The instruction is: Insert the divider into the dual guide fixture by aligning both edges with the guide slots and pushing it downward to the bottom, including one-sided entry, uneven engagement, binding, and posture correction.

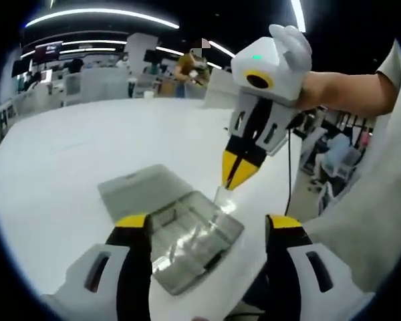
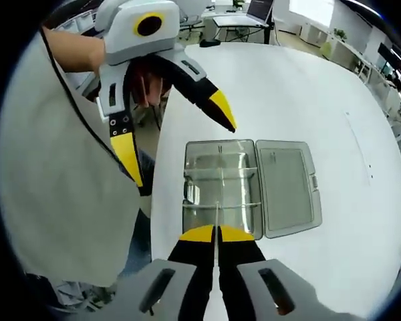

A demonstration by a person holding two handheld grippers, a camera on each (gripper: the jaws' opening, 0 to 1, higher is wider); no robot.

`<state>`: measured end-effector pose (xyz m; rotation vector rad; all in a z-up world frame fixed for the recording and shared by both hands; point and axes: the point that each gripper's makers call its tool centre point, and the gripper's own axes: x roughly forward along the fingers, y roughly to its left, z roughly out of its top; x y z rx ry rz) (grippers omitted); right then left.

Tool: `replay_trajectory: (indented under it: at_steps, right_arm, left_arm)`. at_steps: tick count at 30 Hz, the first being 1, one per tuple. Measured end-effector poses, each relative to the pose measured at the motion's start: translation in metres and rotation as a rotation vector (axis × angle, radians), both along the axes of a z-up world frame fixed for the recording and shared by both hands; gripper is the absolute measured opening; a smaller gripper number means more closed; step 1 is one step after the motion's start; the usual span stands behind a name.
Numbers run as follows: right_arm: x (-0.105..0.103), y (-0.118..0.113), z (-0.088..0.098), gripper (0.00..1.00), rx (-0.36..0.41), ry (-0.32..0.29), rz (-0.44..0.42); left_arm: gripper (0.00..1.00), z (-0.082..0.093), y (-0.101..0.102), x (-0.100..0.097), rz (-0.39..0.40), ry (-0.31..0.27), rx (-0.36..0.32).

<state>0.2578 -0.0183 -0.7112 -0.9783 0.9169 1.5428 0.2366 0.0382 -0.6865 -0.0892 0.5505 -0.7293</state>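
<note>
Right claw (image 2: 217, 234): pinched on clear divider (image 2: 217, 217), held edge-down over the fixture (image 2: 220, 187) for slot entry
Left claw (image 1: 207, 231): wide open, empty, hovering nearby to steady it

Nothing here can be read. The far screen (image 1: 48, 49) glows, but its content is a blur, and the clear box (image 2: 222, 189) and claws carry no legible label or number.

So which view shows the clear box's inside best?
The right gripper view: it looks straight down into the clear box, showing its cross slots and open lid. The left gripper view sees the box at a slant, partly behind the left hand-held gripper.
</note>
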Motion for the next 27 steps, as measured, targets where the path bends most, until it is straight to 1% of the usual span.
replay_trajectory:
  at_steps: [6,11,21,27]
  right_arm:
    - [0.0,0.002,-0.004,0.0,-0.002,0.003,0.003]
    - [0.0,0.003,-0.007,0.0,-0.004,0.008,0.005]
    - [0.0,0.003,-0.013,0.0,-0.007,0.013,0.005]
    - [0.002,0.003,-0.016,0.0,-0.007,0.018,-0.001]
  left_arm:
    - [0.7,-0.002,0.002,-0.001,0.008,0.011,0.002]
    - [0.7,-0.005,0.003,-0.002,0.013,0.021,0.0]
    - [0.7,-0.005,0.003,-0.007,0.023,0.04,-0.002]
    - [0.7,-0.009,0.006,-0.007,0.026,0.046,-0.002]
